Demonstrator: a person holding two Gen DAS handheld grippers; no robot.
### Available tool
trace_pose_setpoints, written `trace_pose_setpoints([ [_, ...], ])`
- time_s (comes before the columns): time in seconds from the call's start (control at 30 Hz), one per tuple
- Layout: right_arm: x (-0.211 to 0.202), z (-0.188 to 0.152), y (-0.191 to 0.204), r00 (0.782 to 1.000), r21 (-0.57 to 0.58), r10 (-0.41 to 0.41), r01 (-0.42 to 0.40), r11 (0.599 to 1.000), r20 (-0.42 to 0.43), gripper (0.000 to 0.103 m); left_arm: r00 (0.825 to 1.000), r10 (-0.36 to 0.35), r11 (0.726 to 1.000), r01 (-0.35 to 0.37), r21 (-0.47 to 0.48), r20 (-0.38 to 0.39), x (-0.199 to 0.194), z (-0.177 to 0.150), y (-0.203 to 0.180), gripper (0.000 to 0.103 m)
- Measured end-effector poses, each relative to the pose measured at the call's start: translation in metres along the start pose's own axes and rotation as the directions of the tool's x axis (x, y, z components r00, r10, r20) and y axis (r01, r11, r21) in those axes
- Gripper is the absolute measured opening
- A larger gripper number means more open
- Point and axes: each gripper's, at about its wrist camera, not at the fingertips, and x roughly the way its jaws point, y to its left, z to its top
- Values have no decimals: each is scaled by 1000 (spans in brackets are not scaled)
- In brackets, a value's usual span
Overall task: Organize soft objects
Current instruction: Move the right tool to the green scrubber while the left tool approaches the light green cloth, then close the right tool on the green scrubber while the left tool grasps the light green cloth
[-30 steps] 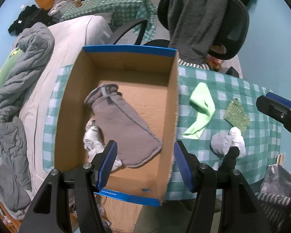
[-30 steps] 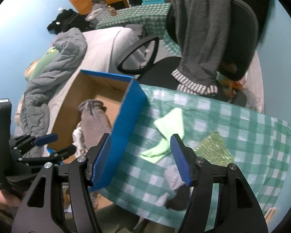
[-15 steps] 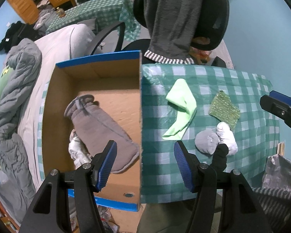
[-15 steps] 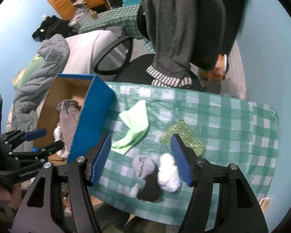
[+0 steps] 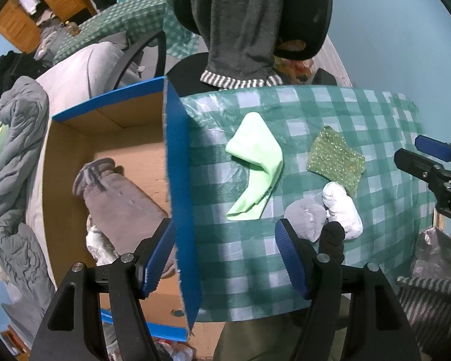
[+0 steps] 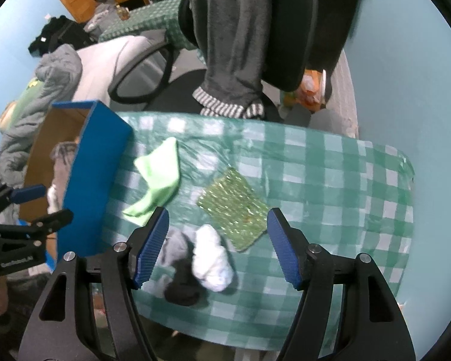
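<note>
A green checked table (image 5: 385,126) holds a light green cloth (image 5: 257,168), a glittery green pad (image 5: 335,159), and a white sock (image 5: 341,210), grey sock (image 5: 305,219) and black sock (image 5: 332,240) bunched together. On its left stands a blue cardboard box (image 5: 177,165) with a brown-grey sock (image 5: 120,201) and a white item (image 5: 97,243) inside. My left gripper (image 5: 225,252) hovers over the box's right wall, jaws opening, nothing held. My right gripper (image 6: 216,240) hangs above the white sock (image 6: 212,258) and glittery pad (image 6: 234,207), jaws opening, empty.
A black office chair (image 6: 285,30) draped with a grey garment (image 6: 225,45) stands behind the table. A bed with a grey blanket (image 5: 15,150) lies left of the box. A silver bag (image 5: 433,255) sits off the table's right edge.
Both grippers have moved right, from over the box toward the tabletop items, and a little lower. Their jaws have widened slightly. Nothing on the table has moved.
</note>
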Motion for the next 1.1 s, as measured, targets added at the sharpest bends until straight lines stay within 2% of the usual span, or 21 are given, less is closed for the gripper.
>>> trace_pose_setpoints([
  [0.17,15,-3,-7,1000,-19,-11,11,1000,-28,68,1000,2,1000,-2,28,-11,14,8,-13,74],
  [0.6,50,4,-12,998,-70,-1,-4,998,-69,68,998,-20,999,22,28,-58,53,28,-28,74],
  [1.1,104,2,-16,986,-112,-25,7,994,-165,68,992,8,998,0,60,-128,102,45,-38,75],
])
